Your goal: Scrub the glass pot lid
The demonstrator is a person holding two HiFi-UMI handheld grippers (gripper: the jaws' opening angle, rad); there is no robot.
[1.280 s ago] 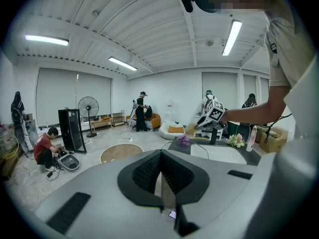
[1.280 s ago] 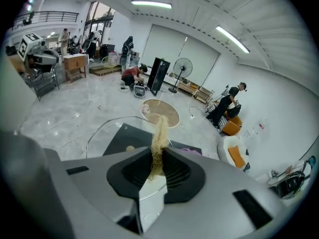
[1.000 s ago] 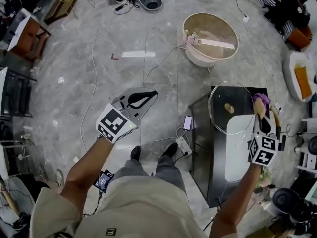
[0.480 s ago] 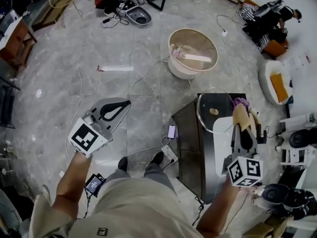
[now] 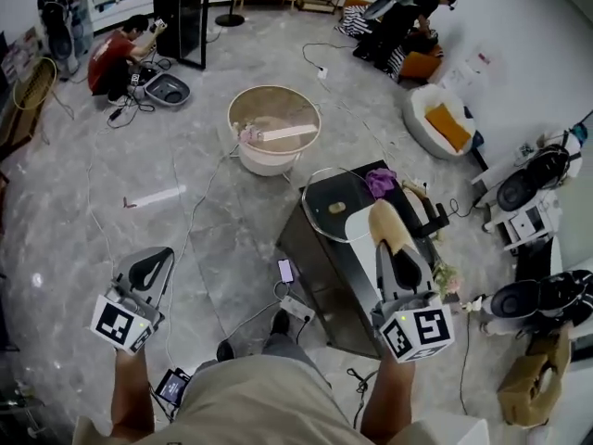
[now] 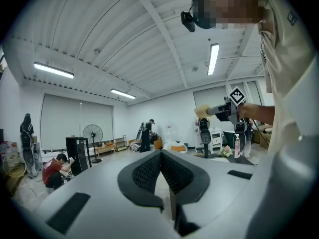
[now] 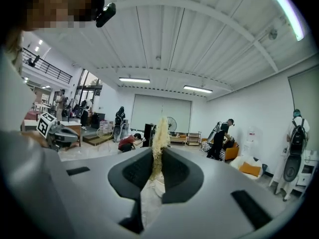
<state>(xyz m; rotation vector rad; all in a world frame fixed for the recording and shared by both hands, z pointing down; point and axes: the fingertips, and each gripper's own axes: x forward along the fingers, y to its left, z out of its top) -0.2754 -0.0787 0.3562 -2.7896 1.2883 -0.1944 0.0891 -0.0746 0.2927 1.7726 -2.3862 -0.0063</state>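
- Lid (image 5: 335,202), head view: it lies flat at the far end of the black table (image 5: 320,260), with a purple cloth (image 5: 380,182) just beyond it.
  - The right gripper (image 5: 397,253) hangs over the table on the near side of the lid, clenched on a tan sponge (image 5: 386,222). The sponge tip overlaps the lid's near rim in this view. I cannot tell whether they touch.
  - A second ago that sponge sat at the lid's right rim. Since then the gripper has drawn back toward the body.
  - The left gripper (image 5: 159,258) has dropped low and to the left. It is now over the floor, well apart from the table.
  - The head has also lifted, so much more of the room shows.
- Left gripper view: the jaws are pressed together with nothing between them.
  - The camera looks level across the room to the ceiling lights.
  - The right gripper shows at the right, held up in the air with the sponge at its tip. No lid is in sight.
- Right gripper view: the pads grasp the sponge, which stands edge-on between them.
  - Beyond it are only the room and ceiling, with no glass and no table.
  - That gripper therefore points level rather than down, and the sponge is probably off the lid.
- For the task: scrubbing looks paused or finished, since neither gripper is aimed at the lid.
  - To go on, the right gripper would have to tip down onto the glass.
  - With the left gripper so far away, the loose lid could slide under the sponge.
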